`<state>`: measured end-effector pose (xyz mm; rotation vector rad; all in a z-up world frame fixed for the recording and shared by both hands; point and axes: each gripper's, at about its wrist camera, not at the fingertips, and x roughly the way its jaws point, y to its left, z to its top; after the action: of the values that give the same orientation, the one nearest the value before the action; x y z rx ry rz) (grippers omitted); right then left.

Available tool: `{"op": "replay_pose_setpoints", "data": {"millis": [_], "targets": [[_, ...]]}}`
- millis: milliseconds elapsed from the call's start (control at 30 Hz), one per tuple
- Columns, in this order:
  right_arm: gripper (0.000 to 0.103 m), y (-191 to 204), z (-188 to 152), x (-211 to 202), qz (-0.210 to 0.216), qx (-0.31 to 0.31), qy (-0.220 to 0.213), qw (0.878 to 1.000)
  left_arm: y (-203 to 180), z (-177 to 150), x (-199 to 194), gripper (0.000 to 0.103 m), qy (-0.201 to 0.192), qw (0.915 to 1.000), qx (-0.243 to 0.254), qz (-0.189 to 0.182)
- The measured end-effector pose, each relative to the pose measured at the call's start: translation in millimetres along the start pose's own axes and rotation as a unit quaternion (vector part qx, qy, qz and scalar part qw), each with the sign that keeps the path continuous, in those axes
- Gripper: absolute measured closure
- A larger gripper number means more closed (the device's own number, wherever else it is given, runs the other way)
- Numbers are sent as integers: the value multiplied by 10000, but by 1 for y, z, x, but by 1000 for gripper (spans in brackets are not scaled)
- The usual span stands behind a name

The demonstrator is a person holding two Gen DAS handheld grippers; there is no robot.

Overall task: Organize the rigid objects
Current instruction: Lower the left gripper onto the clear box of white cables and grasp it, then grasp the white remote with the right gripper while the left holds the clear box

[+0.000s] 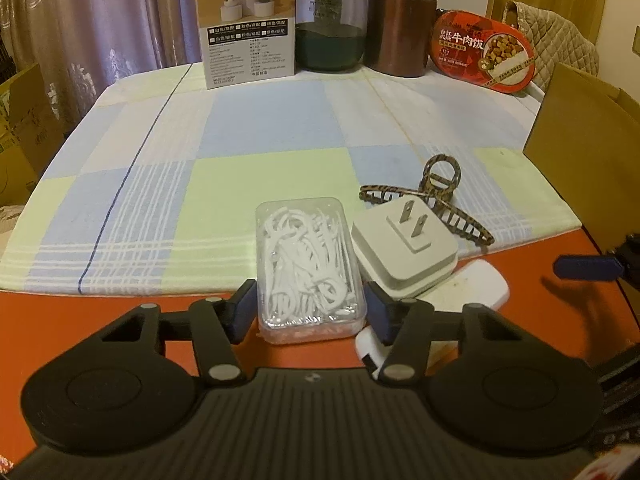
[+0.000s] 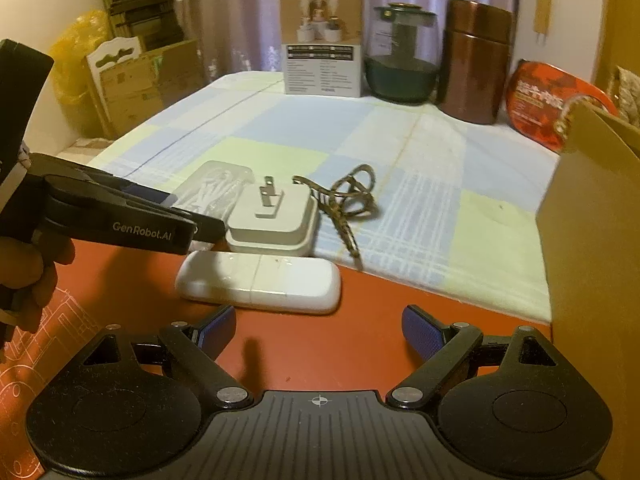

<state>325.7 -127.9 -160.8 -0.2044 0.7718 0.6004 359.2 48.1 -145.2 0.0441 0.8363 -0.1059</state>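
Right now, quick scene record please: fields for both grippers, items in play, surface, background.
left gripper: fingers either side of the floss box, contact unclear
right gripper: open, empty, over red mat
beside box: white plug adapter, prongs up
behind adapter: hair claw, tortoiseshell
near edge: white case on red mat
surface: checked cloth
back row: carton, glass jar, copper canister, red tin
right side: cardboard box

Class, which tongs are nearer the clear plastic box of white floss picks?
Left. The left tongs straddle the clear plastic box of white floss picks, one pad either side. The right tongs hang open, well short of it.
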Motion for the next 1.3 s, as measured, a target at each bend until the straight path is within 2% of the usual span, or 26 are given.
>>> {"op": "replay_pose_setpoints", "data": {"millis": [267, 600, 700, 800, 900, 1133, 1300], "targets": [[16, -2, 1, 7, -89, 9, 94, 9999, -1, -21, -23, 51, 207, 9996, 69, -192], [16, -24, 0, -15, -315, 705, 91, 9970, -38, -46, -51, 51, 341, 9961, 383, -713], [16, -22, 0, -20, -287, 854, 70, 9959, -34, -50, -56, 51, 265, 9979, 307, -500], [16, -16, 1, -22, -220, 970, 67, 9950, -18, -47, -58, 51, 177, 9995, 177, -194], [16, -3, 2, -16, -203, 967, 140, 9950, -1, -45, -57, 51, 142, 9999, 16, -38], [18, 19, -1, 7, -379, 1371, 251, 9895, 18, -45, -51, 51, 194, 9997, -177, 26], [26, 33, 1, 20, -678, 1002, 126, 9926, 19, -45, -51, 51, 207, 9997, -160, -29]]}}
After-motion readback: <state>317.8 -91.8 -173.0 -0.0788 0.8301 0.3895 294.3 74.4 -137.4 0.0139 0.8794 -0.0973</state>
